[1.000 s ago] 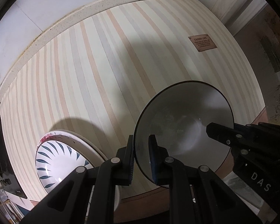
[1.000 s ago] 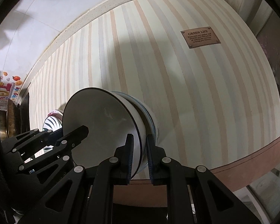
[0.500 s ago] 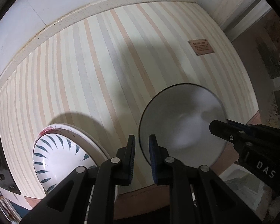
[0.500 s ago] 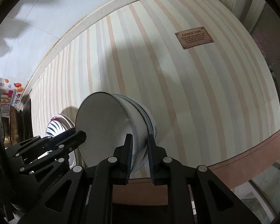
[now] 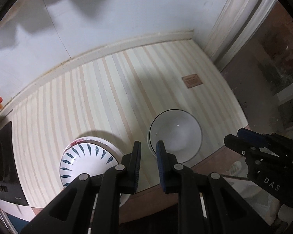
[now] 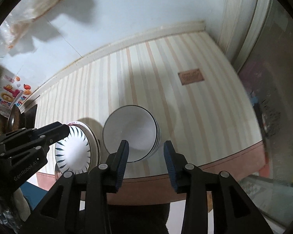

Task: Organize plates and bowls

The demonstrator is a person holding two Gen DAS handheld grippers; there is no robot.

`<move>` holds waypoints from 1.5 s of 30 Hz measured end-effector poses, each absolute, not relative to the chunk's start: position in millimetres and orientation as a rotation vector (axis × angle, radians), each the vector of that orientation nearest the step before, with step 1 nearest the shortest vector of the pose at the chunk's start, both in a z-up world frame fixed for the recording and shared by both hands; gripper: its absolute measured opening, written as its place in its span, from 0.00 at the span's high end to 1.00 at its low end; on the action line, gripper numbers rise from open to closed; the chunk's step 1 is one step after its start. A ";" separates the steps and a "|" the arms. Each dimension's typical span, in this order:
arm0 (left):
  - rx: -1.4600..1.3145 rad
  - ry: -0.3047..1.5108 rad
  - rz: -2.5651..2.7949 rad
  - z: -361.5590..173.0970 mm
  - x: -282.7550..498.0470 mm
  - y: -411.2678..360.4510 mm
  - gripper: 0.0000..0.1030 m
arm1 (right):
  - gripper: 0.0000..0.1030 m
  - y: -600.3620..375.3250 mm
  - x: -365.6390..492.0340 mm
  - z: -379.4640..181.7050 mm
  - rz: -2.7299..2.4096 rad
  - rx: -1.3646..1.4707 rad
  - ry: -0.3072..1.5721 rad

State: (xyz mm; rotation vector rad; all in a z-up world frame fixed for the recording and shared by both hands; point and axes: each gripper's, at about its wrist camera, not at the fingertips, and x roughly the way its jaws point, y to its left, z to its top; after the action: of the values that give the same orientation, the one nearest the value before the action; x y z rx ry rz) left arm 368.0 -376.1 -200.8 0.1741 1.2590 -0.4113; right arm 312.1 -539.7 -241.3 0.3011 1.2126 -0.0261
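Backing away from the white bowl (image 6: 131, 134), both grippers have let go: the right gripper (image 6: 145, 156) gapes wide, the left gripper (image 5: 148, 157) narrowly parted, both empty. It sits nested (apparently stacked) near the table's (image 5: 107, 89) front edge, beside the leaf-patterned bowl (image 5: 86, 159).

Bare striped tablecloth (image 5: 99, 97) beyond white bowl (image 5: 175, 136) and patterned plate (image 5: 87, 159).

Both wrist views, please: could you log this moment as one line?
left tongs: open, empty | right tongs: open, empty | white bowl: on table | leaf-pattern bowl: beside it
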 end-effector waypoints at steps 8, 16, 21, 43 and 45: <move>0.170 1.187 -0.446 -167.2 344.9 -364.9 0.69 | 0.23 -522.3 281.6 -188.5 -0.030 0.279 1.116; 0.141 1.139 -0.470 -151.1 339.7 -357.7 0.26 | 0.15 -519.4 259.8 -157.6 -0.085 0.256 1.067; 0.133 1.138 -0.467 -151.3 341.8 -357.4 0.26 | 0.13 -527.3 257.5 -157.2 -0.102 0.269 1.057; 0.098 1.531 -0.442 -333.1 432.0 -402.5 0.26 | 0.11 -580.2 341.1 -378.0 0.114 0.676 1.341; 0.087 1.581 -0.447 -349.3 437.5 -405.0 0.26 | 0.11 -579.8 347.6 -404.9 0.151 0.738 1.376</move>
State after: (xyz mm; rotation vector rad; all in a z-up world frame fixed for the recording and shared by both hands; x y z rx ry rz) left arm 437.5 -405.0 -349.3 0.0870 1.5810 -0.4466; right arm 347.7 -579.8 -404.9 0.7383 1.3759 0.1511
